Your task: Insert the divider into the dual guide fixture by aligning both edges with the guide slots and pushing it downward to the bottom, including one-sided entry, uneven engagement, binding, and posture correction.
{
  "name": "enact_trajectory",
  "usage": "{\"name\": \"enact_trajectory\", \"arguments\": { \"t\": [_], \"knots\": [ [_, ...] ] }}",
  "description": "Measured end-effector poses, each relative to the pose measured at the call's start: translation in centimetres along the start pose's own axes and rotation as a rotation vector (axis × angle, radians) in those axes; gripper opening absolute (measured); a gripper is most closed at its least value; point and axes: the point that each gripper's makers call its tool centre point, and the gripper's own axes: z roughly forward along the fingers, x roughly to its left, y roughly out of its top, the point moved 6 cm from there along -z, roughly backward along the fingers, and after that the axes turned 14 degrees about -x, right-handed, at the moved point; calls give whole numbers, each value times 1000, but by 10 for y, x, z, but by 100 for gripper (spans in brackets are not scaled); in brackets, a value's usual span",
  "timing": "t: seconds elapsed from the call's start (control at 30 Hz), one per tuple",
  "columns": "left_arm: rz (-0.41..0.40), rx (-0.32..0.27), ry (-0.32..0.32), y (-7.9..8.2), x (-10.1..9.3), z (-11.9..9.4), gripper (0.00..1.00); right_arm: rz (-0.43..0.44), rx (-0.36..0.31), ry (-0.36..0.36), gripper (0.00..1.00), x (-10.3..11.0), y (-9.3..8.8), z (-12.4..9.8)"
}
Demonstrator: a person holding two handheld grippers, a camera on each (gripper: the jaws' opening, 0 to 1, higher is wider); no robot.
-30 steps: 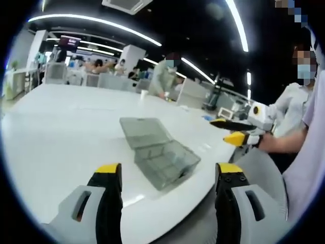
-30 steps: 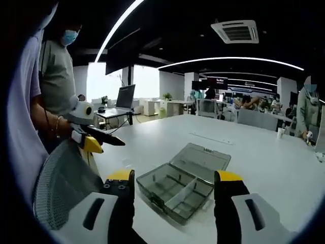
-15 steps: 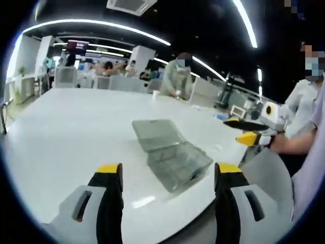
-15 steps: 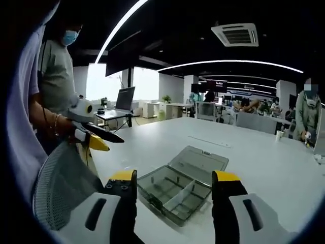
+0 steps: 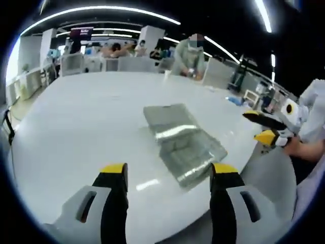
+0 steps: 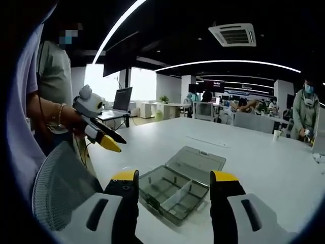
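A clear grey compartment box (image 5: 187, 148) lies on the white table (image 5: 76, 117), its lid (image 5: 163, 116) folded flat behind it. In the right gripper view the same box (image 6: 170, 192) shows thin partitions inside and its lid (image 6: 199, 161) beyond. I cannot pick out a loose divider. My left gripper (image 5: 168, 172) hovers open just short of the box, nothing between its fingers. My right gripper (image 6: 173, 178) is open too, its yellow tips framing the box from above. Each gripper also appears in the other view: right gripper (image 5: 252, 126), left gripper (image 6: 117, 143).
A mesh chair back (image 6: 56, 178) stands at the table edge between my hands. A person in a grey shirt (image 6: 51, 76) holds the grippers. A paper cup (image 6: 277, 134) and seated people (image 5: 190, 53) are at the far side. A laptop (image 6: 123, 97) sits on a desk behind.
The left gripper's camera has tipped down and come closer, so the box sits lower and larger between its jaws. In the right gripper view the left gripper has tilted its tips downward.
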Motion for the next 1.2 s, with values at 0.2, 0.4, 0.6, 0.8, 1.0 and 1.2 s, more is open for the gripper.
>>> {"name": "enact_trajectory", "arguments": {
  "t": [0.2, 0.4, 0.6, 0.8, 1.0, 1.2],
  "knots": [
    [-88, 59, 49, 0, 5, 13, 59, -1, -9, -7, 53, -2, 1, 0],
    [-179, 128, 84, -5, 8, 23, 59, -1, -10, -14, 52, -4, 1, 0],
    [-295, 238, 155, -15, 15, 33, 60, -1, -11, -21, 50, -5, 1, -1],
    [-364, 313, 189, -21, 21, 50, 59, 1, -18, -27, 49, -6, 2, -3],
    [-415, 370, 226, -22, 30, 64, 59, 3, -31, -31, 47, -7, 4, -4],
    [-462, 459, 258, -31, 34, 69, 58, 7, -37, -32, 46, -7, 5, -4]
  ]
}}
